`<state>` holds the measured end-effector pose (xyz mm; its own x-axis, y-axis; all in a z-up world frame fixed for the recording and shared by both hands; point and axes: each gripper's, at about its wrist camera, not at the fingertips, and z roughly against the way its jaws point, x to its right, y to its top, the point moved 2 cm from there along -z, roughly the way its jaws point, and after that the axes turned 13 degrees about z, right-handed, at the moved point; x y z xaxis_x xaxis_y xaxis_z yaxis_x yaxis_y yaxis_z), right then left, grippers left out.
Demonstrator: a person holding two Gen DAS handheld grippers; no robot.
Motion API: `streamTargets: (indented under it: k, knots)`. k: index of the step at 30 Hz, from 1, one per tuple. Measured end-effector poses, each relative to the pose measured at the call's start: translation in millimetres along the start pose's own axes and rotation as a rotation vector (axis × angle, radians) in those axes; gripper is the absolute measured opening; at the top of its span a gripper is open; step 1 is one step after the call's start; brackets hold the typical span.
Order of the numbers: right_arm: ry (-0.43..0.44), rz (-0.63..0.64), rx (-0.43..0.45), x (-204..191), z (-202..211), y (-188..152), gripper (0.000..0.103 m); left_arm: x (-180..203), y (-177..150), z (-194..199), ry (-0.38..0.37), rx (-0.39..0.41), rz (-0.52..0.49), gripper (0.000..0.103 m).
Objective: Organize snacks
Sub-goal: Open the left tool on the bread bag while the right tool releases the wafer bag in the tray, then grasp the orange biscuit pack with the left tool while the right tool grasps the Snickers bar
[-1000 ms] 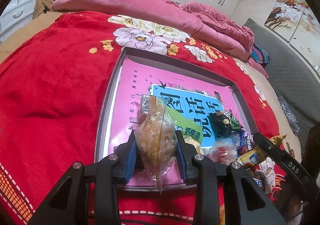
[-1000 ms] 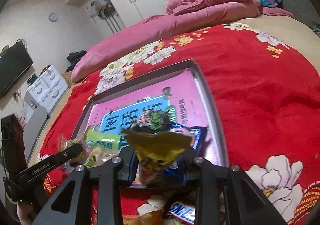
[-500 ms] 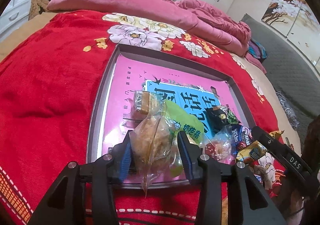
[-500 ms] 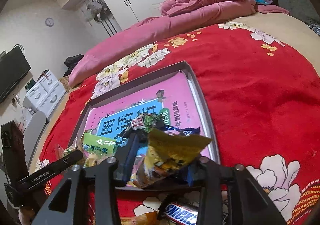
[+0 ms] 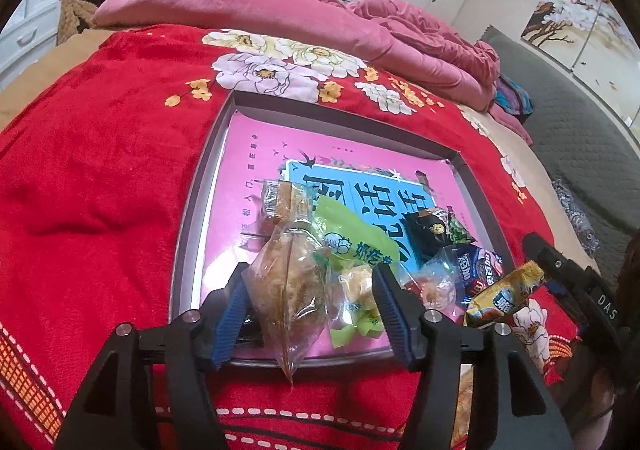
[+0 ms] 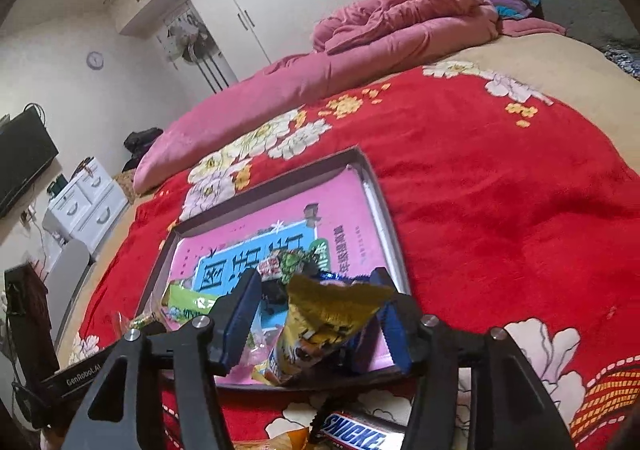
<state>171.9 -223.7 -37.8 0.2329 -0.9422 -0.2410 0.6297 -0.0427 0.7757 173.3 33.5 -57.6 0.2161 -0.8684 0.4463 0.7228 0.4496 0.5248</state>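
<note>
A grey tray [image 5: 192, 217] lined with a pink and blue sheet lies on the red blanket. Several snack packets are heaped at its near end, among them a green packet [image 5: 352, 246] and a black one [image 5: 428, 230]. My left gripper [image 5: 310, 274] hangs over the near rim with its jaws opening. Between its pads stands a clear bag of brown snack [image 5: 288, 290], leaning toward the left pad and clear of the right one. My right gripper [image 6: 316, 278] is also opening, and a yellow packet [image 6: 320, 322] sags between its pads over the tray [image 6: 384, 201].
A Snickers bar [image 6: 356, 434] lies on the red floral blanket [image 6: 500, 177] just in front of the tray. A rolled pink quilt [image 5: 280, 9] runs along the far side of the bed. White drawers [image 6: 86, 201] stand at the left, wardrobes behind.
Both pairs of jaws have spread from a tight pinch. The clear bag and the yellow packet have sunk and slumped toward the tray. The hands have hardly moved.
</note>
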Motion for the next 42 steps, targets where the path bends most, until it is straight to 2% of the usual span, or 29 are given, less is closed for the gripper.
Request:
streamTargets:
  k: [5,10,13,20,26,29,33,38,42]
  knots:
    - [-0.019,0.028,0.032,-3,8,4,0.063,1,0,3,0.007,0.011,-0.008,0.072]
    - [-0.098,0.083,0.099,-8,25,11,0.063,3,-1,6,0.006,0.02,-0.017,0.075]
    - [-0.104,0.107,0.125,-10,33,14,0.072,3,0,12,-0.005,0.036,-0.016,0.076]
    - [-0.081,0.097,0.126,-3,45,13,0.074,7,-2,39,-0.054,0.094,-0.027,0.078]
    - [-0.075,0.098,0.119,2,57,9,0.075,14,-10,53,-0.091,0.092,-0.056,0.078]
    - [-0.077,0.099,0.112,5,64,5,0.075,24,-20,55,-0.128,0.058,-0.106,0.078]
    - [-0.08,0.104,0.11,9,76,0,0.075,52,-44,54,-0.183,-0.006,-0.253,0.078]
    - [-0.059,0.126,0.069,15,83,-10,0.075,87,-84,45,-0.208,-0.106,-0.464,0.078]
    - [-0.023,0.151,-0.006,21,78,-20,0.075,100,-104,35,-0.192,-0.166,-0.565,0.078]
